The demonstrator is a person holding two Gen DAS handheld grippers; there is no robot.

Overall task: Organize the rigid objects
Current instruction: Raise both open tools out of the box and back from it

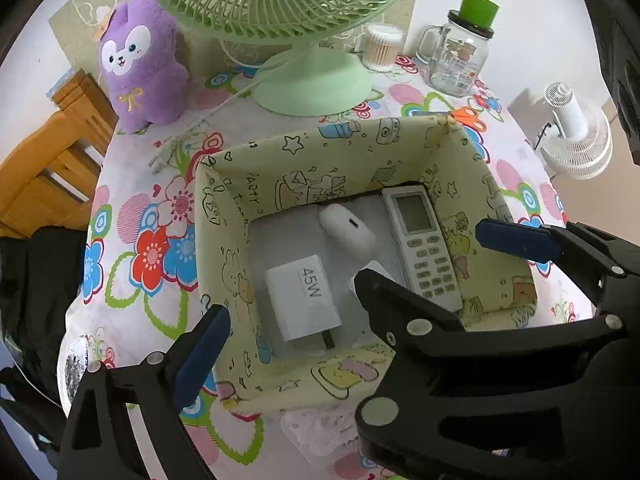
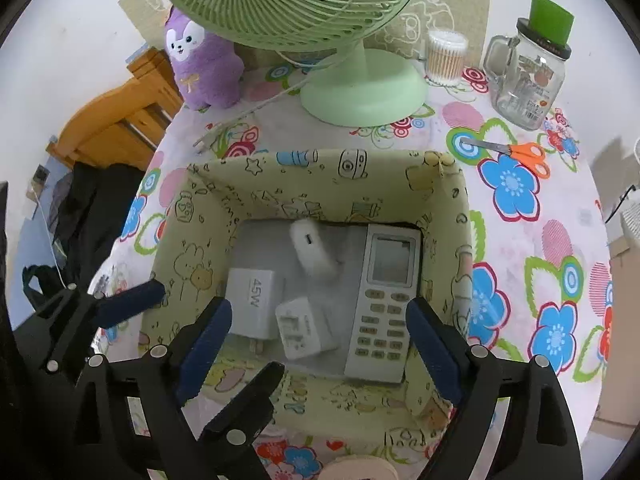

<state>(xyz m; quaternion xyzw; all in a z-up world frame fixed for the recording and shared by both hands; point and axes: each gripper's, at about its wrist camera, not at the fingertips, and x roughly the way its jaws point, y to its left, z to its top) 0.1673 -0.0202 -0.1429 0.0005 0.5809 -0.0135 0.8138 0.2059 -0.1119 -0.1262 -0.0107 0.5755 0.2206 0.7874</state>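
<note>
A yellow cartoon-print fabric box (image 1: 240, 200) (image 2: 192, 208) stands on the flowered table. Inside lie a white remote control (image 1: 420, 248) (image 2: 384, 296), a white 45W charger (image 1: 302, 296) (image 2: 250, 300), a white earbud case (image 1: 346, 230) (image 2: 314, 250) and a white plug adapter (image 2: 304, 328). My right gripper (image 2: 320, 344) is open and empty above the box's near side. My left gripper (image 1: 348, 300) is open and empty over the box's near wall; the right gripper's fingers (image 1: 516, 240) cross its view.
A green desk fan (image 2: 360, 88), a purple plush toy (image 2: 204, 68), a cotton-swab jar (image 2: 444, 56) and a glass jar mug with a green lid (image 2: 528, 80) stand behind the box. Orange scissors (image 2: 520, 152) lie at right. A wooden chair (image 1: 52, 160) stands left.
</note>
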